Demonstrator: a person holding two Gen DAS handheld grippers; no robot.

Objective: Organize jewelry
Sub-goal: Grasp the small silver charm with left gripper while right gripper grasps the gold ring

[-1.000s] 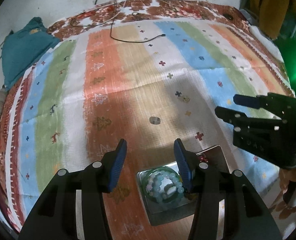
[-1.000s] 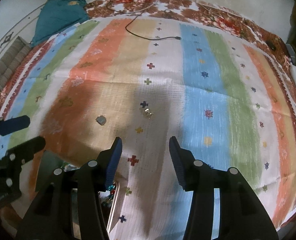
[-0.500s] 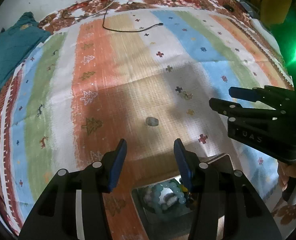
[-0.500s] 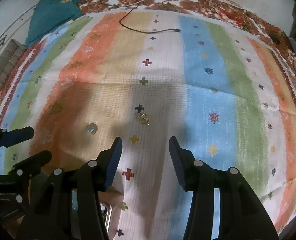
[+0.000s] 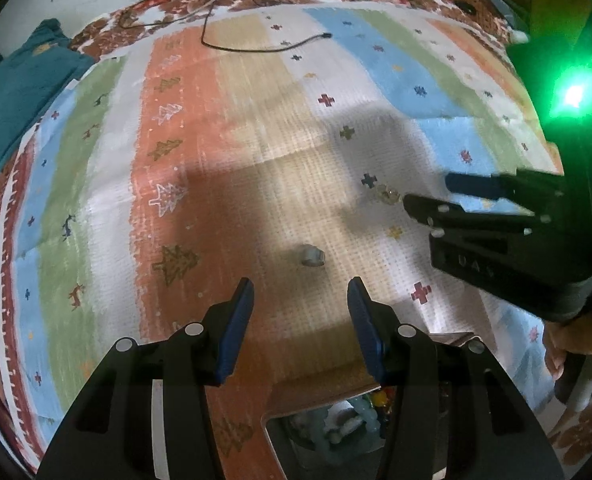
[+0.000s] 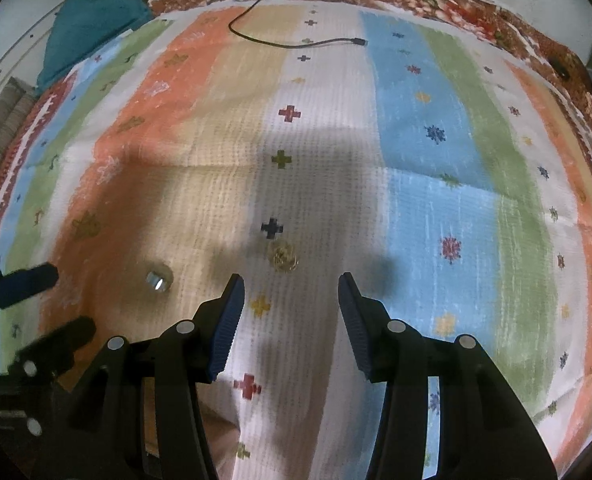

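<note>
A silver ring (image 5: 312, 256) lies on the striped cloth just ahead of my open, empty left gripper (image 5: 300, 296); it also shows in the right wrist view (image 6: 158, 280). A small gold piece of jewelry (image 6: 282, 255) lies just ahead of my open, empty right gripper (image 6: 288, 292), and shows in the left wrist view (image 5: 387, 194) by the right gripper's fingertips (image 5: 411, 202). A metal tray (image 5: 280, 424) with a pale green bead bracelet (image 5: 359, 420) sits under the left gripper, mostly hidden.
The striped patterned cloth (image 6: 435, 160) covers the whole surface. A black cable (image 6: 296, 42) lies at the far side. A teal cloth bundle (image 5: 20, 92) sits at the far left corner. A green light (image 5: 573, 96) glows at the right.
Both grippers have moved forward over the cloth. The tray has slid back under the left gripper, and the ring and the gold piece now lie closer to the fingertips. Both stay open.
</note>
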